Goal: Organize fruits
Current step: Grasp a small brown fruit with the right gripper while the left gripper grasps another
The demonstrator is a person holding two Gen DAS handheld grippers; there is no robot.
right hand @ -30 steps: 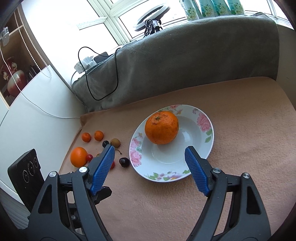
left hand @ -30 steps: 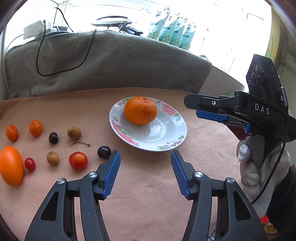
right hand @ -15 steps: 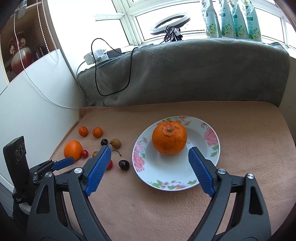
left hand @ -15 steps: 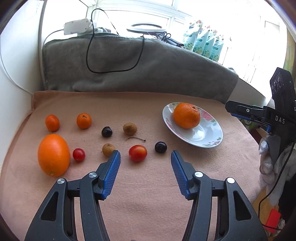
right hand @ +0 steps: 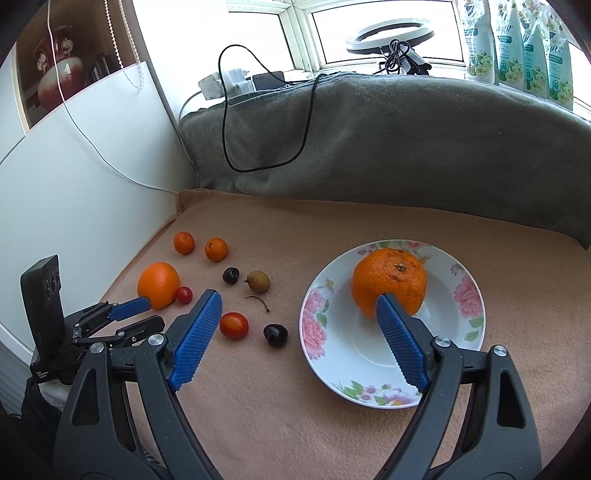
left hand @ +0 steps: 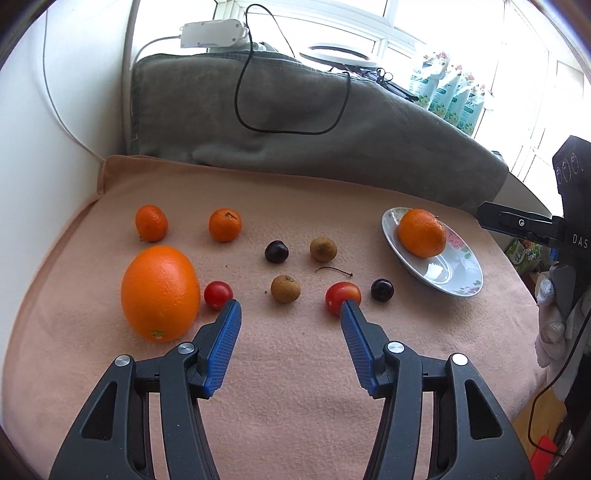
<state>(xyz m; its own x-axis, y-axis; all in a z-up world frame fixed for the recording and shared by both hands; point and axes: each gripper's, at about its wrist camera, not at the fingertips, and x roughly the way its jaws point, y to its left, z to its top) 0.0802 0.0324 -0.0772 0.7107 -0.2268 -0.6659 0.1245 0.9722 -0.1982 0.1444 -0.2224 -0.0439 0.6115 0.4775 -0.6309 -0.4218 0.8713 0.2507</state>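
A floral plate (left hand: 458, 280) (right hand: 332, 350) holds one tangerine (left hand: 422, 232) (right hand: 389, 280). On the peach cloth lie a big orange (left hand: 159, 291) (right hand: 159, 283), two small tangerines (left hand: 151, 222) (left hand: 225, 225), two cherry tomatoes (left hand: 218, 294) (left hand: 342, 297), two dark cherries (left hand: 276, 251) (left hand: 382, 290) and two brown longans (left hand: 285, 288) (left hand: 323, 249). My left gripper (left hand: 290, 310) is open and empty, just short of the near longan. My right gripper (right hand: 295, 299) is open and empty above the plate's left rim.
A grey blanket (left hand: 314, 122) with a black cable (left hand: 291, 110) rises behind the cloth. A white wall (right hand: 74, 177) bounds the left side. A loose cherry stem (left hand: 334, 270) lies among the fruit. Bottles (right hand: 517, 44) and a ring light (right hand: 391, 33) stand on the windowsill.
My left gripper has swung left from the plate toward the loose fruit and moved closer to it. My right gripper has shifted slightly nearer the plate. Both stay open.
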